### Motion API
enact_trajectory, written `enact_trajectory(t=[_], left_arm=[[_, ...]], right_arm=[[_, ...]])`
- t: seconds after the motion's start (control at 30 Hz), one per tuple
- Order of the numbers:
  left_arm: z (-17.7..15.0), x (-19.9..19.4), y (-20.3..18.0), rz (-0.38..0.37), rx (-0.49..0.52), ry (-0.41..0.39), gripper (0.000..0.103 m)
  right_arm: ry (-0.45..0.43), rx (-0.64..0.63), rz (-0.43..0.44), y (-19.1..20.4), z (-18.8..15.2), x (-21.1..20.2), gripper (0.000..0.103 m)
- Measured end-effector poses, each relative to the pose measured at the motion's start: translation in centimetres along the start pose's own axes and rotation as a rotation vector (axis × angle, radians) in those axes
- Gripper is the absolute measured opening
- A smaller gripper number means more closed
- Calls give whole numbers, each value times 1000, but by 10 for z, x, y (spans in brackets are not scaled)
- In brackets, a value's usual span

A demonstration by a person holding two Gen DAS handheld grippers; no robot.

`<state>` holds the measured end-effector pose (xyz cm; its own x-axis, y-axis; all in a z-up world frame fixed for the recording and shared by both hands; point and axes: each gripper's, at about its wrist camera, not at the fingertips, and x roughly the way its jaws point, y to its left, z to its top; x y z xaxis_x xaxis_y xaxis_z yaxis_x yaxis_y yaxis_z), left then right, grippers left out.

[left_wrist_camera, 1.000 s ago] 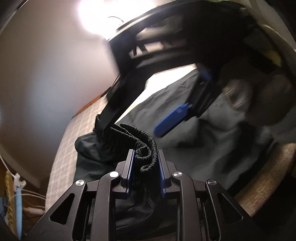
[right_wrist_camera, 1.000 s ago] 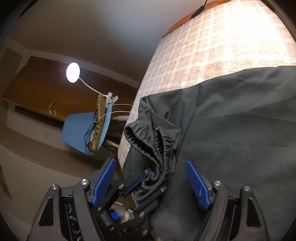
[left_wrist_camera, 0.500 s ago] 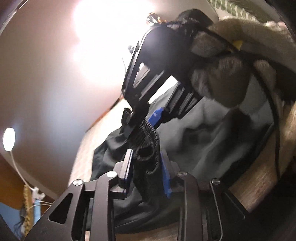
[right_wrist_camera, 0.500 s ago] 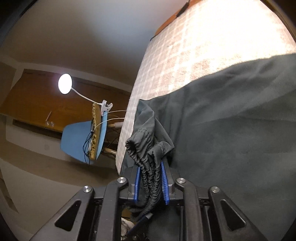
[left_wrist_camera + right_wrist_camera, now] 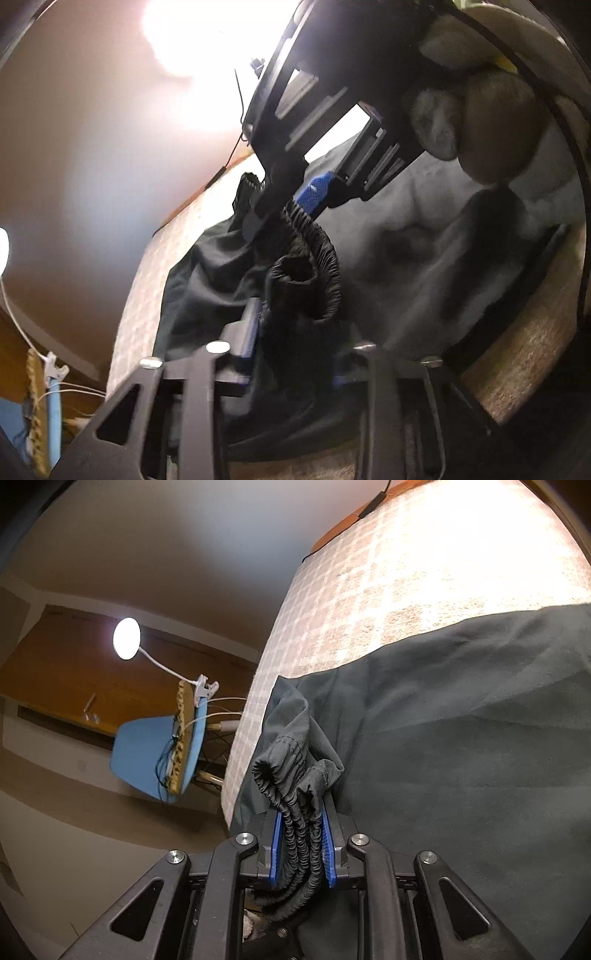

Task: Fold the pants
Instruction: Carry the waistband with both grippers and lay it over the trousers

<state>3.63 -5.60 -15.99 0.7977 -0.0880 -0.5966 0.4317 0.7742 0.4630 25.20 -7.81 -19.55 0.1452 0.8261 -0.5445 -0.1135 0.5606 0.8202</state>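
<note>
Where right view ends, gloved hand point(image 5: 491, 122) (knuckles), lamp glare point(image 5: 177, 40)

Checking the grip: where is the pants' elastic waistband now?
Bunched at the checked surface's near-left corner, the waistband is clamped in both views by each hand-held gripper.

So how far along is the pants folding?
Early. Done: pants lie spread on the checked cover. In hand: right gripper shut on the bunched waistband; left gripper closing on it too. Left: every fold; none visible yet.
</note>
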Motion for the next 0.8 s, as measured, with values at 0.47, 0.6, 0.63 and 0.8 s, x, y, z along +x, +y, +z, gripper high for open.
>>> enact_trajectory(t=[0.47, 0.6, 0.63, 0.8], left_arm=[[58, -33, -13, -145, -60, -122, 15], [74, -29, -23, -195, -57, -144, 15], [78, -25, -23, -206, -56, -149, 15], [98, -25, -30, -268, -92, -167, 15]], right_arm=[[-122, -26, -73, -5, -8, -72, 16], [-164, -26, -116, -4, -10, -93, 16], [-175, -27, -126, -5, -11, -100, 16], [-224, -11, -160, -8, -14, -124, 16]])
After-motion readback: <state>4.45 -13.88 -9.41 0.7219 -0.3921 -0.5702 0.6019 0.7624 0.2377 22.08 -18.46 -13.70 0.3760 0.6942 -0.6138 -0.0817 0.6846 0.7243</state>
